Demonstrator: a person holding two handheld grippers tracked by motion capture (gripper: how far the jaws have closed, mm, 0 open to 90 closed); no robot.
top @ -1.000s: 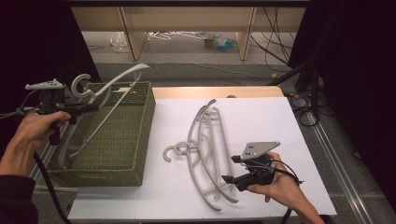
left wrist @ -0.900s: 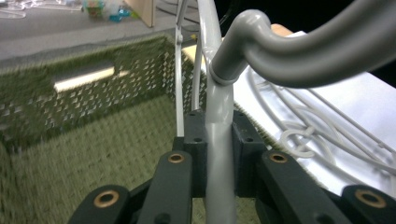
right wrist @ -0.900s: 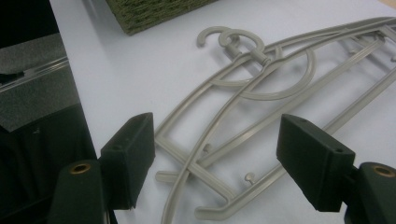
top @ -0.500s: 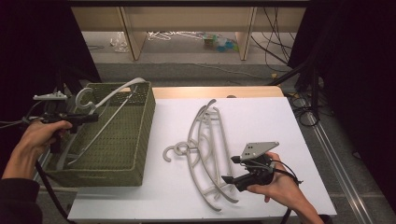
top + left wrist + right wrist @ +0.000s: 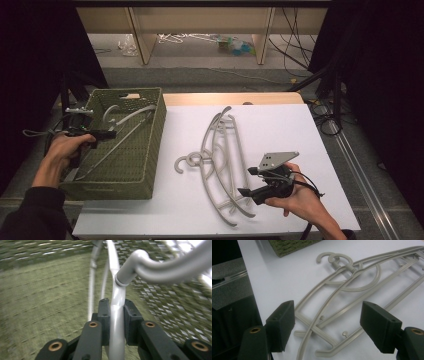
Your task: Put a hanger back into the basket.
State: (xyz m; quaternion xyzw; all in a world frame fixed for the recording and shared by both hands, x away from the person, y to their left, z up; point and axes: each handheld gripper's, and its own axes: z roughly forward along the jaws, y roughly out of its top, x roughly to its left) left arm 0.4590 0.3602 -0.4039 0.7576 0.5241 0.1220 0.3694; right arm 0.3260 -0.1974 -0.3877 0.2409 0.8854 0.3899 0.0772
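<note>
Left claw is clenched on the hanger inside the basket; its hook may snag the weave. Right claw stands released over the desk pile at four o'clock.

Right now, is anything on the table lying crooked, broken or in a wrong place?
Nothing looks broken. The grey plastic hanger held by the left hand-held gripper lies slanted inside the green woven basket. The pale grey hangers on the white table lie overlapping, hooks together.
</note>
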